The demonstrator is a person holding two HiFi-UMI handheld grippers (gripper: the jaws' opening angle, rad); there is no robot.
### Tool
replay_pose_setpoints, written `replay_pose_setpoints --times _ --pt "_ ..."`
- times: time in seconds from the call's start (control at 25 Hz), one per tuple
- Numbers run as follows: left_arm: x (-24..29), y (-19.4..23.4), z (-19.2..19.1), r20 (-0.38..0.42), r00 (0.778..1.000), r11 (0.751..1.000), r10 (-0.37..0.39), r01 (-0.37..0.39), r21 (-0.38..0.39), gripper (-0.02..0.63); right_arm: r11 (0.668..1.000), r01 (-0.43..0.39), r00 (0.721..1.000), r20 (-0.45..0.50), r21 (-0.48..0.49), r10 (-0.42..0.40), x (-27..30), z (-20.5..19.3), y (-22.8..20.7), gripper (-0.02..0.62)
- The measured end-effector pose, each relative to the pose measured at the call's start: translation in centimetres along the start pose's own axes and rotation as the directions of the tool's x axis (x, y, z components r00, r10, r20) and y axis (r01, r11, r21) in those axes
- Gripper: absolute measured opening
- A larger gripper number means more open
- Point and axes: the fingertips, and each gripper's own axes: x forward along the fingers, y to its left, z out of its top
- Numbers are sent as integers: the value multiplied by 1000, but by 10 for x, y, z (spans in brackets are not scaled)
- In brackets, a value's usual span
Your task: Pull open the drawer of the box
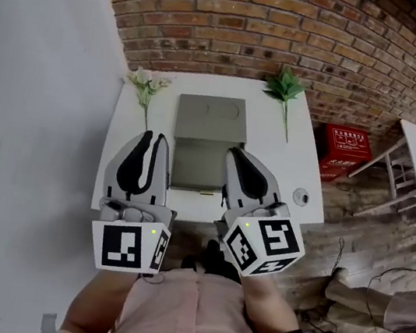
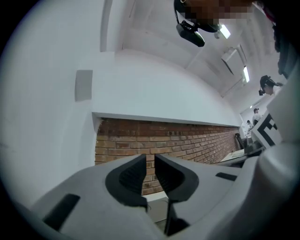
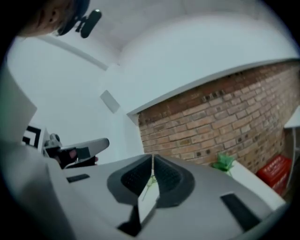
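Both claws are held up in the air, well short of the box [image 1: 210, 117], and nothing is gripped. On the left claw [image 2: 150, 161] the jaws are kept a little apart, and only the brick wall [image 2: 187, 140] is seen through the gap. On the right claw [image 3: 153, 164] the jaws are pushed close together. Just a hair-thin line is left between them, and nothing is in it.

The box is set in the middle of the white table [image 1: 285, 175], toward the wall. The drawer [image 1: 205, 166] is seen sticking out of the box on the near side, between the two claws. Its small gold handle [image 1: 205, 194] is close to the table's near edge. From this it is judged that the pulling is done, or nearly done. How far the drawer can slide is not known, so a last bit of pull may be needed.

Some things cannot be made out. The drawer's two side edges are partly covered by the claws in the head view. What is inside the drawer cannot be told; only a flat grey bottom is seen. The box is not shown in either gripper view, since both are pointed up at the wall.
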Motion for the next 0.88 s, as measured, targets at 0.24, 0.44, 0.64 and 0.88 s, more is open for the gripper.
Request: replay_pose_setpoints --times 0.24,0.44,0.64,0.88 --pt "-5 -12 3 21 999 999 -34 34 16 8 984 65 998 26 -165 -61 -15 2 7 5" --pt "-4 -11 -13 -13 999 999 -40 40 8 8 971 93 995 48 -222 -85 -18 5 5 5" --pt "-2 -1 -21 -24 999 999 -35 35 2 8 960 99 995 57 -262 -87 -14 4 8 4" --pt "5 1 -24 -37 998 999 -54 54 -2 8 957 85 996 42 -276 -76 -4 0 12 3"
